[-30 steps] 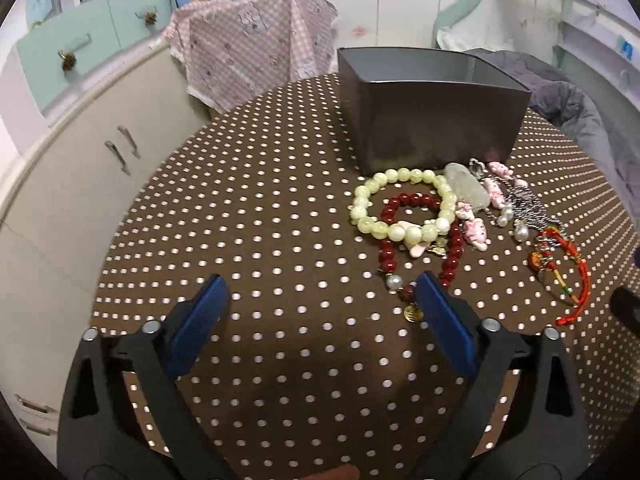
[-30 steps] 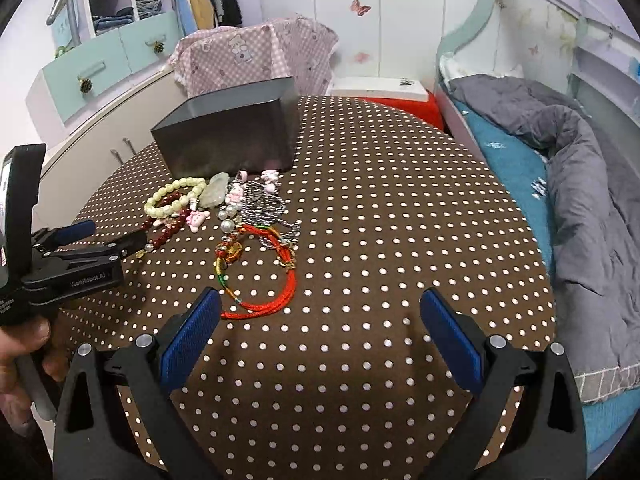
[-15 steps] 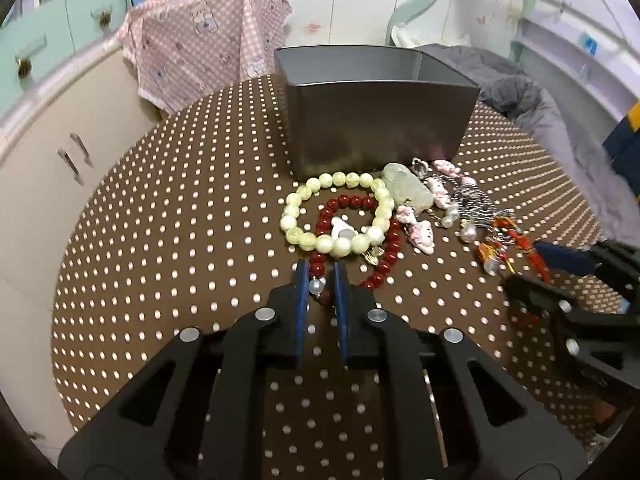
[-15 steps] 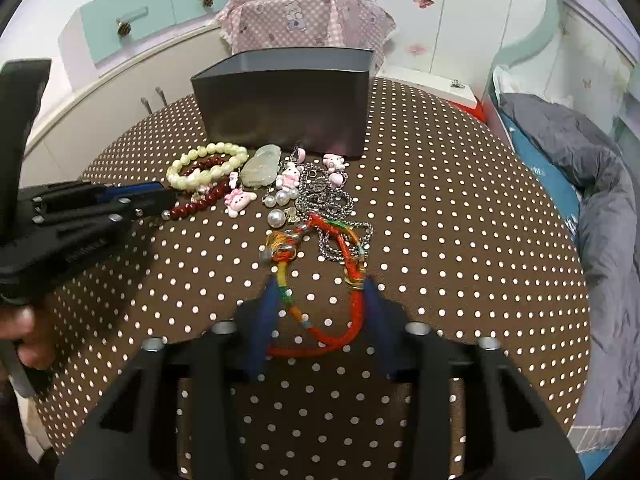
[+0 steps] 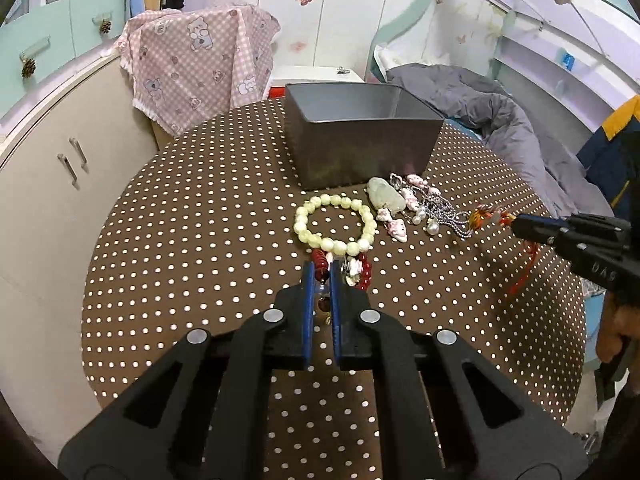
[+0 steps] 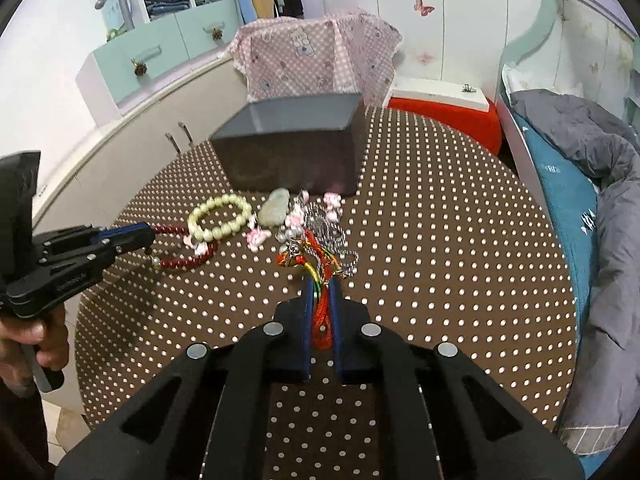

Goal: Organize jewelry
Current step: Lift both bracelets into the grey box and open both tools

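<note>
Left gripper [image 5: 322,276] pinching dark red bead bracelet [image 5: 320,261], strand running between closed jaws. Right gripper [image 6: 321,292] clamping red cord bracelet [image 6: 322,320] likewise. Rest of jewelry lying before grey box [image 5: 360,148].

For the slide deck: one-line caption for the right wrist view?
Right gripper shut on the red cord bracelet, lifting it beside the grey box on the dotted table.
</note>
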Demonstrator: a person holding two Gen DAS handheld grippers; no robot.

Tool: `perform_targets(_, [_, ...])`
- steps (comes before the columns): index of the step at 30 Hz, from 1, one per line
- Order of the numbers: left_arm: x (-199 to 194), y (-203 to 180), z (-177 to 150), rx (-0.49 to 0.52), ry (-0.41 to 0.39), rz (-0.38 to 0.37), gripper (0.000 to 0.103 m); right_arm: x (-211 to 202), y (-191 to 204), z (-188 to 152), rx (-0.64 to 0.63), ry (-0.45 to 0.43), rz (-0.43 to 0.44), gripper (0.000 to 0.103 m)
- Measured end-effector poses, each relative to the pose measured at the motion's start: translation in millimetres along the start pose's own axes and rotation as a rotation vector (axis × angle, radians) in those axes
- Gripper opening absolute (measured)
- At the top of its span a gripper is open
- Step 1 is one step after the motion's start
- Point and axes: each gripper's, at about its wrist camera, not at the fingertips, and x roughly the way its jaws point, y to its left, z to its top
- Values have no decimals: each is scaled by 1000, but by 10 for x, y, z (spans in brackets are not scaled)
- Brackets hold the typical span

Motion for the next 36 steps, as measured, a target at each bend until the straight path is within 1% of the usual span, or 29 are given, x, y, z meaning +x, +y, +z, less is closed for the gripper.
perform_targets(2, [-54,-7,1,-7,-10,-12,7,-39,5,62,1,-15,15,6])
perform_targets(4, [-123,-40,31,3,-28,-13,7,-110,56,95,-12,-33,13,6])
perform_targets(13, [-637,-42,320,18,-162,-63,7,-425,149,392,-41,-132,68,6])
perform_targets(16, [-771,-40,486,34,-214,-67,7,-530,178,574,-59,-174,90,6])
perform_targets(20, [-884,-81,784,50,-288,-85,7,-653,219,917,-100,-236,100,6])
perform_targets(24, [-853,-107,1119,57,-328,-110,8,-624,153,1264,-97,-262,145,6])
perform_targets(26, [-734,-120,1314,58,-327,-122,8,-545,119,1393,-91,-253,163,6])
perform_targets(29, [-540,-152,1492,66,-309,-115,8,-349,105,1575,-87,-228,188,6])
perform_targets(32, [-231,-139,1663,49,-261,-100,8,-105,62,1686,-76,-177,190,7])
perform_targets(34, [-47,-104,1731,31,-215,-81,9,84,2,1745,-45,-136,192,12])
perform_targets(35, [11,-91,1745,22,-197,-75,12,200,-49,1763,-22,-111,179,16])
perform_targets(36, [120,-55,1763,1,-166,-51,43,255,-72,1776,-7,-101,170,28])
